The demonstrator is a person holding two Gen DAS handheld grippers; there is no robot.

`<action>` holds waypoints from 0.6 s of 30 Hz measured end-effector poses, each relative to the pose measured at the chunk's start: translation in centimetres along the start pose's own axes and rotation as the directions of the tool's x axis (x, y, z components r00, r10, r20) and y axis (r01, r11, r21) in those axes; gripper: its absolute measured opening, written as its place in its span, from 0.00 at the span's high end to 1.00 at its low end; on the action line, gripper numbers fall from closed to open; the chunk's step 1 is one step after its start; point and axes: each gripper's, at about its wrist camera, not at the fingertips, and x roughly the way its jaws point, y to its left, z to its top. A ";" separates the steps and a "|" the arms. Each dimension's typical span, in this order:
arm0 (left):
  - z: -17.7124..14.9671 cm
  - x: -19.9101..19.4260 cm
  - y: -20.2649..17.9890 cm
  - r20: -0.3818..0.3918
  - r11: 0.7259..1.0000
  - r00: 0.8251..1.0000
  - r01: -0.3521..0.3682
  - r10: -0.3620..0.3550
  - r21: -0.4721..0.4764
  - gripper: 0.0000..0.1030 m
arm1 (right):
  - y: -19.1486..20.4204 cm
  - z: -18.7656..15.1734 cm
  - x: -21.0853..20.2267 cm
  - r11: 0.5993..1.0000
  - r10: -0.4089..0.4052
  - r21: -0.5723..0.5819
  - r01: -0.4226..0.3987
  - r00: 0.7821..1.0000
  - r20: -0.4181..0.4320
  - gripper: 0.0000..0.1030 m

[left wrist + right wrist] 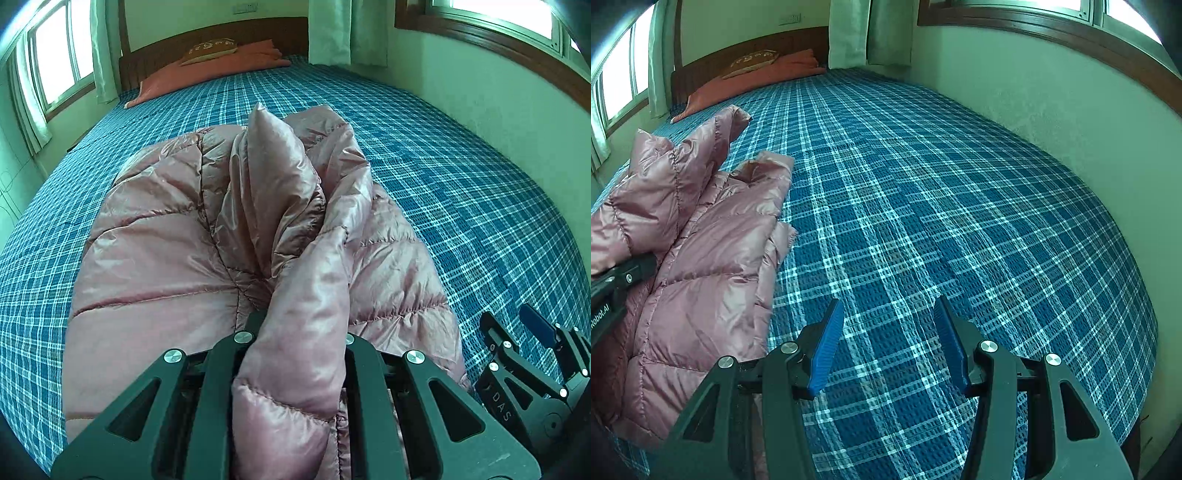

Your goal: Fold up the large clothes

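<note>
A shiny pink quilted down jacket (177, 243) lies bunched on the blue plaid bedspread (461, 192). My left gripper (295, 332) is shut on a thick fold of it; the fabric hides the fingertips. In the right wrist view the jacket (701, 258) sits at the left, with the left gripper's black body (617, 284) against it. My right gripper (888, 332) hovers open over bare bedspread (960, 206), just right of the jacket, its blue pads (827, 343) apart and holding nothing. In the left wrist view that right gripper (517, 339) shows at the lower right.
An orange pillow (207, 70) and a brown cushion (210, 48) lie at the wooden headboard (155, 59). A pale wall (1071, 110) runs along the bed's right side under a wood-framed window (1052, 14). Curtains (332, 29) hang at the back.
</note>
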 end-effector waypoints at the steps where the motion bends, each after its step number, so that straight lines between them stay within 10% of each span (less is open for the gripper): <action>1: -0.2 0.3 -0.3 0.000 1.000 1.000 -0.001 0.001 0.007 0.89 | -0.1 -0.1 0.3 1.000 0.000 0.002 0.000 1.000 -0.007 0.50; 18: -1.2 1.8 -2.4 0.030 0.993 0.998 -0.063 0.060 0.102 0.89 | -0.6 0.3 0.5 1.000 -0.005 0.008 0.005 0.998 -0.058 0.50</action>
